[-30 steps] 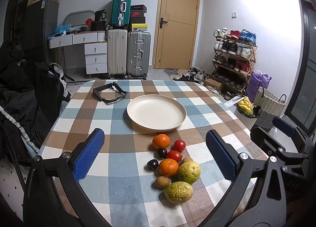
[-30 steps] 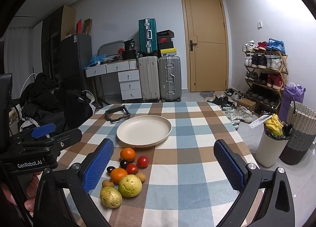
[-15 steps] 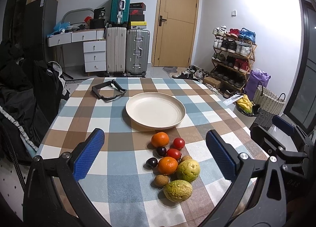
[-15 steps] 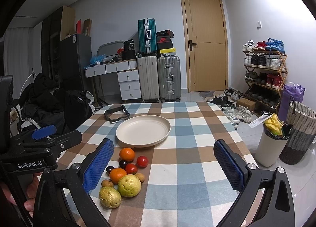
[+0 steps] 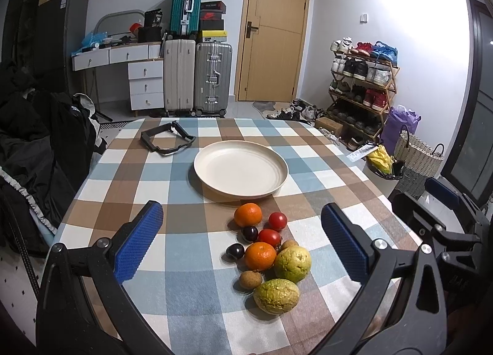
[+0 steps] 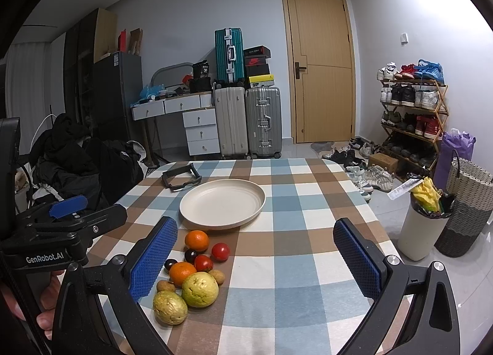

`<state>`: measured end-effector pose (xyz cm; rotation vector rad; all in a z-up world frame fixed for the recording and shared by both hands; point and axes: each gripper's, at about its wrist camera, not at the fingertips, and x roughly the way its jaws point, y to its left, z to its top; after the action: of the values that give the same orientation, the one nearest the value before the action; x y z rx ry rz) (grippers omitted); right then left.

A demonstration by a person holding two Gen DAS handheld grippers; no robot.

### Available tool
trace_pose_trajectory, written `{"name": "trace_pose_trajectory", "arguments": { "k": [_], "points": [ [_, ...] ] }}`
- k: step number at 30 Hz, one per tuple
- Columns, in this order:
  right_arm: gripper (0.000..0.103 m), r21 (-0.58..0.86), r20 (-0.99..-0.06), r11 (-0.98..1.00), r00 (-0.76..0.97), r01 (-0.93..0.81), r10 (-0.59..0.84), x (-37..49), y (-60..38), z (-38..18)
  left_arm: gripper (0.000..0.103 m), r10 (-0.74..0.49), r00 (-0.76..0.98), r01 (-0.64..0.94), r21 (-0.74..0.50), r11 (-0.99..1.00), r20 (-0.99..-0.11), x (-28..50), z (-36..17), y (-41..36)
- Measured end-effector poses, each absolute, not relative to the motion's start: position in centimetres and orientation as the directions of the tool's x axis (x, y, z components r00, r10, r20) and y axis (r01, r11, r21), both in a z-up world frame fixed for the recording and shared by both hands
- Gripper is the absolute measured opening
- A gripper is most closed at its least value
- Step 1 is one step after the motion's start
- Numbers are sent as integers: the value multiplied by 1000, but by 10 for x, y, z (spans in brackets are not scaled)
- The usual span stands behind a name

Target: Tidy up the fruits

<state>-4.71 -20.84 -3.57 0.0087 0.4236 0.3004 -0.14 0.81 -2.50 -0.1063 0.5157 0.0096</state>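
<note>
two handheld grippers are hovering above a checked table point(image 5: 197, 318), both with fingers spread wide and holding nothing. the left gripper point(image 5: 242, 242) is facing a tight cluster of fruit point(image 5: 265, 253): two oranges, two tomatoes, two dark plums, two small brown fruits and two yellow-green ones, lying touching or just beside one another on the cloth. an empty cream plate point(image 5: 241, 170) is sitting just beyond the cluster, likely the place meant for the fruit. the right gripper point(image 6: 255, 257) is waiting to the right of the fruit, over bare cloth. no fruit is on the plate yet.
</note>
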Motion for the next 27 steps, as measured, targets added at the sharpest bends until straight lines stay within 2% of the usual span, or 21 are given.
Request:
{"name": "trace_pose_trajectory", "arguments": {
  "k": [12, 27],
  "points": [
    [103, 82, -418, 962, 867, -261, 271, -43, -217, -44, 102, -61, 816, -3, -110, 994, -575, 12, -54, 0],
    [103, 85, -450, 965, 854, -250, 261, -35, -221, -59, 102, -123, 698, 38, -136, 990, -706, 32, -120, -13]
  ]
}}
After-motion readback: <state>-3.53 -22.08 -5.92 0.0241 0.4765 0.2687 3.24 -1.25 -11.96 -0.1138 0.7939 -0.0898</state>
